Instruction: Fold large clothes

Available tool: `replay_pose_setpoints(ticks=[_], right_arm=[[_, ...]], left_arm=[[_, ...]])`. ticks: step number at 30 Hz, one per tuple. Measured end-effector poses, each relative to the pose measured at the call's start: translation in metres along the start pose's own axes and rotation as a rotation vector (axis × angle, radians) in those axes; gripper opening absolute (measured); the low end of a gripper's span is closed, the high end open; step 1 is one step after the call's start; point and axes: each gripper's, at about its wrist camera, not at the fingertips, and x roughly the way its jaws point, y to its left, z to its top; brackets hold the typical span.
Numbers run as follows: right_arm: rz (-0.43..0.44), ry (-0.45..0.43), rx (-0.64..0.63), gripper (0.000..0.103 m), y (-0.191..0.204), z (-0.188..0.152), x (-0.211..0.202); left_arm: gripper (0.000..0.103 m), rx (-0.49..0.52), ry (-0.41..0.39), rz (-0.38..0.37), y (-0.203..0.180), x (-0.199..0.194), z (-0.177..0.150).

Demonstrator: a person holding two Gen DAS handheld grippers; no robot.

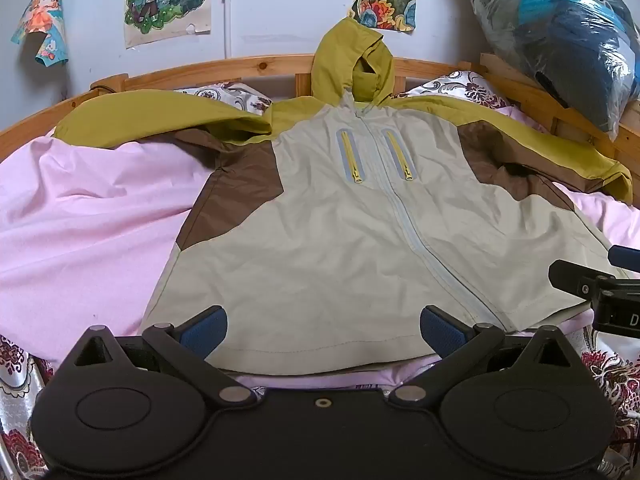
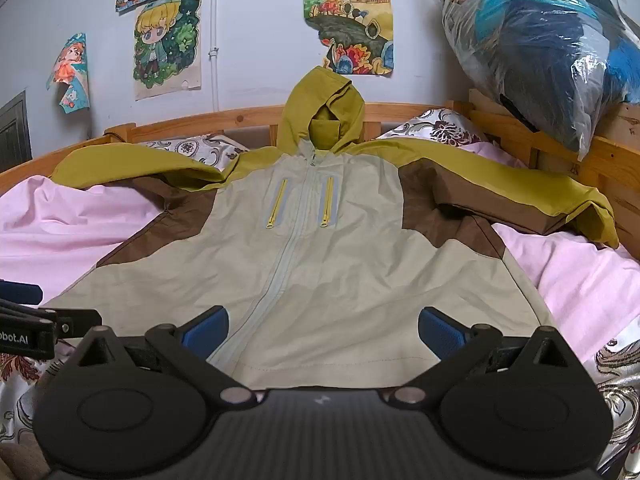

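A hooded jacket [image 1: 340, 232] lies spread front-up on a pink sheet [image 1: 80, 216], zipped, with a beige body, brown side panels and olive sleeves and hood. Its hood leans against the wooden bed rail. My left gripper [image 1: 323, 330] stands open just above the jacket's near hem, left of the zip, with nothing between its blue pads. My right gripper [image 2: 323, 330] is open too, over the hem [image 2: 320, 364] right of the zip on the same jacket [image 2: 320, 248]. Each gripper shows at the other view's edge: the right gripper [image 1: 600, 280] and the left gripper [image 2: 36, 320].
A wooden bed frame [image 1: 240, 66] runs behind the jacket. Patterned pillows [image 2: 436, 128] rest against it. A large plastic bag of dark and blue clothes [image 2: 540, 52] sits on the right rail. Posters [image 2: 168, 40] hang on the wall. A patterned cover [image 1: 612, 376] shows at the near edge.
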Motion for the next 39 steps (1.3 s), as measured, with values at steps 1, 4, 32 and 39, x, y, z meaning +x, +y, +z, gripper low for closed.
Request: replay_pose_setpoints(ticks=[1,4,32,39], right_arm=[[0.002,-0.003,0.002,0.103,0.0000,-0.0001,0.0001],[0.002,0.000,0.002,0.103,0.0002,0.0000,0.0006],[0.001,0.006,0.002,0.103,0.0000,-0.0006,0.0037],[0.000,0.007,0.002,0.103,0.0004,-0.0006,0.0035]], left_arm=[[0.102,0.000,-0.001,0.000,0.0000,0.0000,0.0000],[0.102,-0.001,-0.002,0.000,0.0000,-0.0001,0.0000],[0.102,-0.004,-0.001,-0.004,0.0003,-0.0004,0.0001],[0.102,-0.004,0.000,-0.004,0.0002,-0.0002,0.0001]])
